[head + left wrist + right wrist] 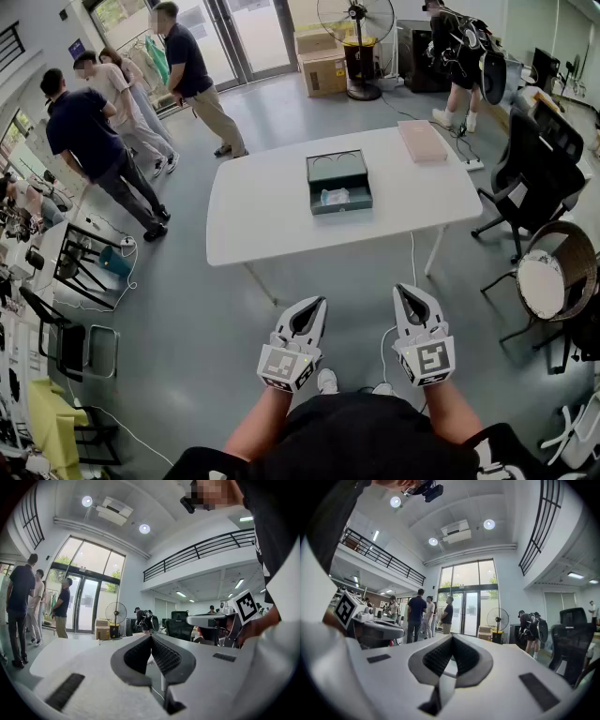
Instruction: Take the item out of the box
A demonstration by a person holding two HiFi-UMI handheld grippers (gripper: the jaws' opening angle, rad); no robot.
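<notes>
White-shelled, my left gripper (317,301) has its jaws pressed together tip to tip, with nothing between them. My right gripper (405,290) is the same, closed and empty. Both hang low in front of me, well short of the white table (272,216). On it I count one dark green box (336,167) with its lid open, one pale item (335,197) lying inside, and one pink flat pad (422,141) near the far right corner.
</notes>
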